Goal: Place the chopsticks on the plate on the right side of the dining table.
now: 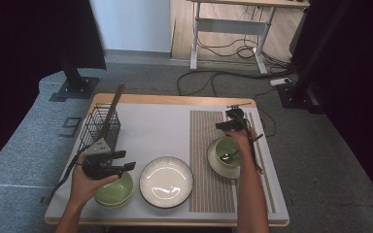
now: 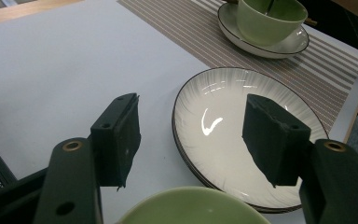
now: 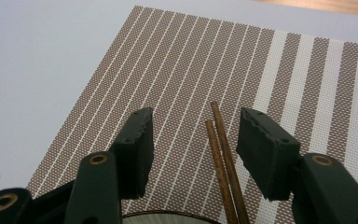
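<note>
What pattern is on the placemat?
Brown with thin white stripes, on the placemat; right gripper view shows it best.

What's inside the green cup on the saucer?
A spoon rests inside the green cup, which stands on the saucer. The cup's bottom is partly hidden, so any liquid can't be told.

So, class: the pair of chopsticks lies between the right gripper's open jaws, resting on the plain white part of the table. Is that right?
Not quite. The chopsticks do lie between the right gripper's open jaws, but they rest on the brown striped placemat, not the plain white surface, as the right gripper view shows.
</note>
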Demonstrator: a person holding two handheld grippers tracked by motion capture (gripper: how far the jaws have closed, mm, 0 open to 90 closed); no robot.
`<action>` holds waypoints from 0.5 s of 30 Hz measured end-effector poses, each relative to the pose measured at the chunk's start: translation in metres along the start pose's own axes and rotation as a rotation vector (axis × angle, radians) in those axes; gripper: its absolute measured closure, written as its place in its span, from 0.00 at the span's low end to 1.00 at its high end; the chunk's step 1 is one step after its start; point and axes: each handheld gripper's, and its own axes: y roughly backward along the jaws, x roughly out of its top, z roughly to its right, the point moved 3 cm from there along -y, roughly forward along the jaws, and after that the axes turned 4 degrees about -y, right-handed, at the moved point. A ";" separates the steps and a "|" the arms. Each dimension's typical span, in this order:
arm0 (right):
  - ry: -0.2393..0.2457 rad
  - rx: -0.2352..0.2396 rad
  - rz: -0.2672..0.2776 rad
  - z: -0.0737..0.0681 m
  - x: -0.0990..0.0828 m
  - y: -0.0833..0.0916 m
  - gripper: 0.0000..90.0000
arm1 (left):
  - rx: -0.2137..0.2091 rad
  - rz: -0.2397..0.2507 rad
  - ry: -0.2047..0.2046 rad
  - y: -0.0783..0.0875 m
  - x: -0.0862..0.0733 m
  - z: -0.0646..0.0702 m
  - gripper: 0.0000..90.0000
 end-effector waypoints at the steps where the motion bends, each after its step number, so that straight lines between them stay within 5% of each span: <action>1: 0.001 0.000 -0.005 0.000 0.000 -0.001 0.51 | -0.001 -0.001 -0.001 0.000 0.000 0.000 0.41; 15: -0.026 -0.001 -0.066 0.001 -0.004 -0.009 0.53 | 0.006 0.019 -0.001 0.003 0.001 0.000 0.41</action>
